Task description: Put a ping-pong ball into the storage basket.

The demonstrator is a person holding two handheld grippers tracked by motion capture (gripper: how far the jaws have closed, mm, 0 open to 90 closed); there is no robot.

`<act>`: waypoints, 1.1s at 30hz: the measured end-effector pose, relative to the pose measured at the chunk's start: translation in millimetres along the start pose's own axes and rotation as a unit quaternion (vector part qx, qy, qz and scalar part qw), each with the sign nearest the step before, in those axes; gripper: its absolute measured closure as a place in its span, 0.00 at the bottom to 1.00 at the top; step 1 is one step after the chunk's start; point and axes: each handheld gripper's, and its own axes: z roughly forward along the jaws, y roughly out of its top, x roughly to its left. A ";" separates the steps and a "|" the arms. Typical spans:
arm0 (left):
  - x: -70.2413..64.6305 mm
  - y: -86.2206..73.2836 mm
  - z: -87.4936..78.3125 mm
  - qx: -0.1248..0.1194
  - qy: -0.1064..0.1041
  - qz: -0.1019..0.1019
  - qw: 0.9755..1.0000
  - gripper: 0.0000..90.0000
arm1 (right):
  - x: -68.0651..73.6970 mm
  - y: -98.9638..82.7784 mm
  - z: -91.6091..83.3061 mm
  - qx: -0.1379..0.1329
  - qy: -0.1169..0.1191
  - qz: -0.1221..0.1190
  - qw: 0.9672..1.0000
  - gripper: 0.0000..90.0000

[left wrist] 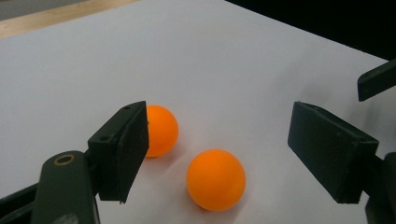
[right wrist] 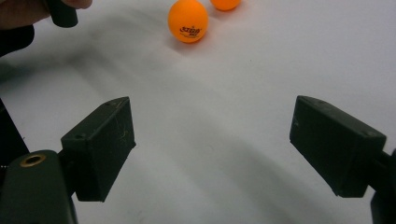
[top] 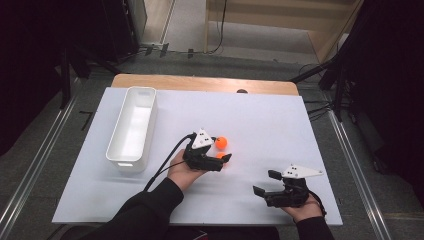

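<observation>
Two orange balls lie on the white sheet near the middle of the table. The near ball [left wrist: 215, 179] rests between the wide-apart jaws of my left gripper [left wrist: 219, 135], and neither pad touches it. The far ball [left wrist: 162, 130] sits just beyond, partly hidden behind the left-hand jaw. From above, my left gripper [top: 219, 152] lies low over the near ball [top: 220, 156], with the far ball [top: 220, 143] beside its tip. My right gripper [top: 266, 182] stands open near the front right, with nothing between its jaws [right wrist: 212, 121]. It faces both balls [right wrist: 188, 21].
A long white bin [top: 127, 164] stands on the left side of the sheet, lengthwise front to back. The white sheet [top: 270, 120] covers a wooden table [top: 200, 82]. Black stands and cables surround the table on the floor.
</observation>
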 end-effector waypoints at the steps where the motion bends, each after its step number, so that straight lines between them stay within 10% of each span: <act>1: 0.0 -0.7 0.5 0.001 0.000 0.001 1.000 0.23 | -0.1 0.1 -0.1 0.001 0.000 0.000 1.000 0.14; 33: -5.2 -25.5 17.3 0.047 0.007 0.013 0.999 0.22 | 0.4 0.5 -0.5 -0.001 0.004 0.001 1.000 0.14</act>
